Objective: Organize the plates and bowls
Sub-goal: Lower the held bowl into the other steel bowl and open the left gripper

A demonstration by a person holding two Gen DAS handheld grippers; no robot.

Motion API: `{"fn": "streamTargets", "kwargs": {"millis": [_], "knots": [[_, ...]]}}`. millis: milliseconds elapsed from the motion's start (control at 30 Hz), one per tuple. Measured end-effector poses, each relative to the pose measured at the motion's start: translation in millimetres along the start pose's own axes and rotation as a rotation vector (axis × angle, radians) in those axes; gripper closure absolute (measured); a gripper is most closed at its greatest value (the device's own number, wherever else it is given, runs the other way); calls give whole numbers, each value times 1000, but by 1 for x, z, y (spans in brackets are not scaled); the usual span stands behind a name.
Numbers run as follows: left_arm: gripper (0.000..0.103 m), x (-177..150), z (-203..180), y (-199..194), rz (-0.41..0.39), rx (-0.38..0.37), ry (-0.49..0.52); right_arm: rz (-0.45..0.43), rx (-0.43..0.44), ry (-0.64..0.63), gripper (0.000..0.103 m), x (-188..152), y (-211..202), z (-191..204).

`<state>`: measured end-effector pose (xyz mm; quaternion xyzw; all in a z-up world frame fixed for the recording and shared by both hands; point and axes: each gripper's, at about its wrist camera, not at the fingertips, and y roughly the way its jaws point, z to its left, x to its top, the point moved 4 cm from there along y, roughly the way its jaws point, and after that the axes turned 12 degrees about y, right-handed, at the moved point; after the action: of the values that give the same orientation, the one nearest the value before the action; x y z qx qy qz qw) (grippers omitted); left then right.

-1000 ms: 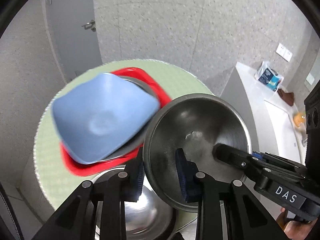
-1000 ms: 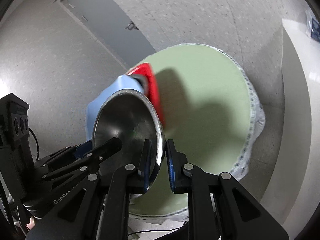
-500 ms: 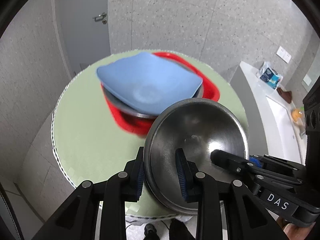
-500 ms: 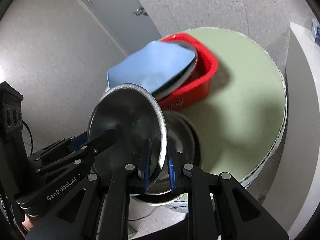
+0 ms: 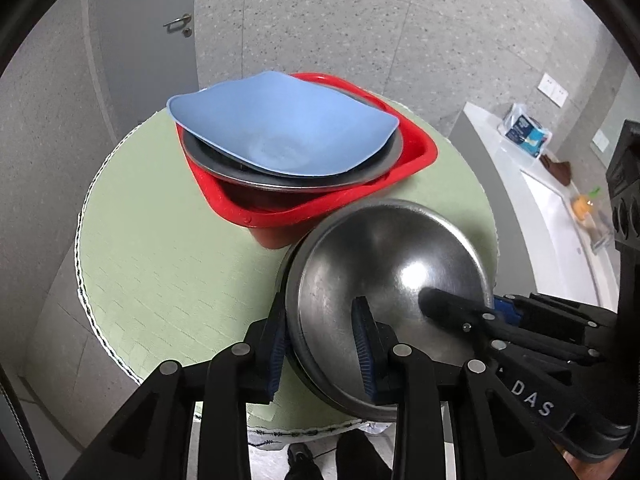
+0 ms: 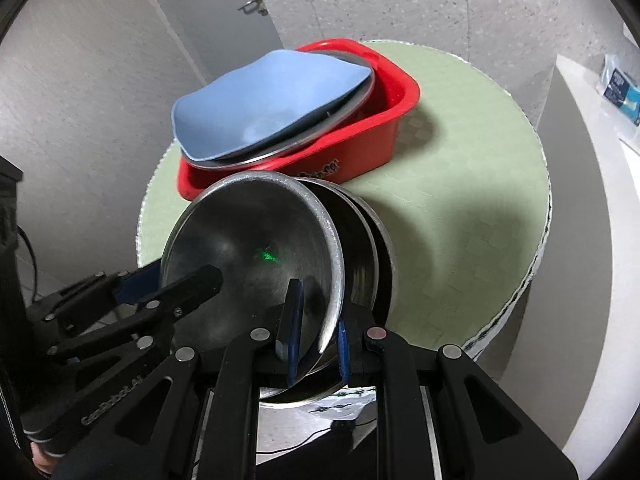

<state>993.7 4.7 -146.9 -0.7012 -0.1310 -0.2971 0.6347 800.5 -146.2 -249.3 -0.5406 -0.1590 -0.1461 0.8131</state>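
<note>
A steel bowl (image 5: 384,276) is held tilted over the near edge of the round green table (image 5: 160,264). My left gripper (image 5: 320,348) is shut on its left rim. My right gripper (image 6: 316,340) is shut on its right rim, and its finger shows inside the bowl in the left wrist view (image 5: 452,304). In the right wrist view the steel bowl (image 6: 248,248) sits over other steel bowls (image 6: 372,240) stacked beneath it. A red basin (image 5: 304,208) behind holds a steel plate (image 5: 224,164) with a blue plate (image 5: 280,128) on top.
The table's green top (image 6: 460,184) is bare to the right of the basin (image 6: 360,152). A white counter (image 5: 536,184) with a blue packet (image 5: 524,128) stands to the right. A grey door (image 5: 140,40) is behind the table.
Both grippers have lowered the steel bowl toward the stacked bowls at the table's near edge. The view has swung so the basin and blue plate now sit further back.
</note>
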Motion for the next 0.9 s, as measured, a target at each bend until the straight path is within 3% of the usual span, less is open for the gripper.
{"fn": "streamTargets", "kwargs": {"millis": [300,467,600,667,733,900], "knots": [[69,0,-17,5,-17,4,5,-14,-30,-8,85,0,-1,2],[54,-6,-14,0,-48,10,-21,-34,-44,-25,79,-3,-8,6],[40,-12,-4,-12,-92,2,-78,-79,-15,-15,67,-1,-17,6],[34,-16,0,-20,-122,4,-103,-101,-26,-9,49,0,-24,5],[31,-22,4,-26,-148,8,-123,-129,-26,-1,43,2,-32,2],[18,-41,12,-31,-173,25,-190,-173,7,59,39,2,-46,-12]]}}
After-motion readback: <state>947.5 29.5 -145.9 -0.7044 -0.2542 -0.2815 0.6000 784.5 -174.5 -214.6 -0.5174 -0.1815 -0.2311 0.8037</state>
